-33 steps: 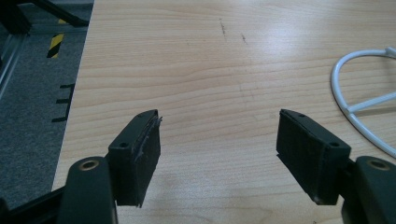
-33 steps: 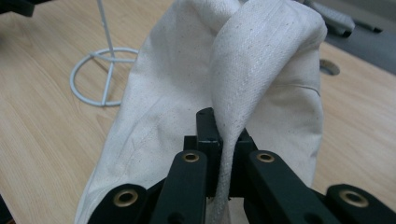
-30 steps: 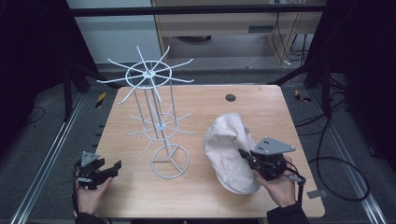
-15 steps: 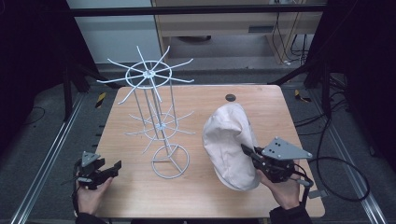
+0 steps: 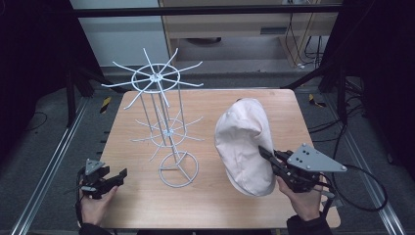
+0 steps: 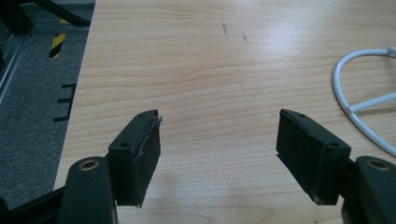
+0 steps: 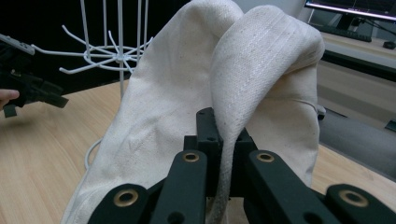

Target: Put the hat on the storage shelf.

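My left gripper [image 5: 119, 175] sits low over the near left corner of the wooden table [image 5: 205, 105], held in my left hand [image 5: 95, 208]. Its jaws are spread wide with only bare wood between them. In the left gripper view [image 6: 219, 140] the white ring at the foot of the wire rack [image 6: 362, 100] curves in just past my right-hand jaw, not touching it.

That rack [image 5: 164, 122] stands between my two grippers, nearer the left one, a tall white frame with spokes fanning out at the top and again halfway down, on a round base.

To the right of it, my right gripper [image 5: 266, 155] is clamped on the edge of a cream cloth cap [image 5: 242, 139], in my right hand [image 5: 306, 203]. In the right gripper view a fold of the cap [image 7: 252, 79] runs down between my closed jaws [image 7: 223, 140] and the cloth rises ahead of them, lifted tall, its lower end down at the table.
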`<control>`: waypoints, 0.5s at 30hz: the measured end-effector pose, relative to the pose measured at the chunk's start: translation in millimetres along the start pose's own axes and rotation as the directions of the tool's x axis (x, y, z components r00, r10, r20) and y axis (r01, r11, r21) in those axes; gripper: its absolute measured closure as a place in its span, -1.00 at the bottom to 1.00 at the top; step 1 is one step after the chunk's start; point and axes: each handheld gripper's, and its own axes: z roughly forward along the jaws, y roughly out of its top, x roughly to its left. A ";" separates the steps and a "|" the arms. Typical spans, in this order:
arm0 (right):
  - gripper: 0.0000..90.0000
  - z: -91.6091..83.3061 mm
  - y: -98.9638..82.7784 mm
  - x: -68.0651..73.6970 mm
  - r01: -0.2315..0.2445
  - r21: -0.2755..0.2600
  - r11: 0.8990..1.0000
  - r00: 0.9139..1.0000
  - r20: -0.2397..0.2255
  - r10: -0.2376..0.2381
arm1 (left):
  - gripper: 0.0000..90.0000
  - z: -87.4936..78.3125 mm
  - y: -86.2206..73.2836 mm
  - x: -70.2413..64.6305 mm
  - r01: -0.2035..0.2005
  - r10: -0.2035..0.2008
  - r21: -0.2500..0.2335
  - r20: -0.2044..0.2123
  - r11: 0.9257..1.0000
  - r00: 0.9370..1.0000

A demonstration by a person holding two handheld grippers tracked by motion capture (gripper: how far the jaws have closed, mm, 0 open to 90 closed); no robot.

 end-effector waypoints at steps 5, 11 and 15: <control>0.96 -2.5 6.3 -0.2 0.005 -0.035 0.999 1.000 -0.001 -0.005 | -0.32 0.6 0.2 -0.5 -0.003 0.003 0.001 -0.002 1.000 1.000; 0.96 -3.2 13.3 -0.9 0.008 -0.076 0.997 1.000 0.006 -0.007 | -0.32 0.2 -0.1 -0.2 0.000 0.000 0.001 -0.002 1.000 1.000; 0.96 -2.8 18.0 -1.7 0.002 -0.099 0.995 1.000 0.005 -0.002 | -0.32 0.3 0.0 -0.3 -0.001 0.001 0.000 -0.002 1.000 1.000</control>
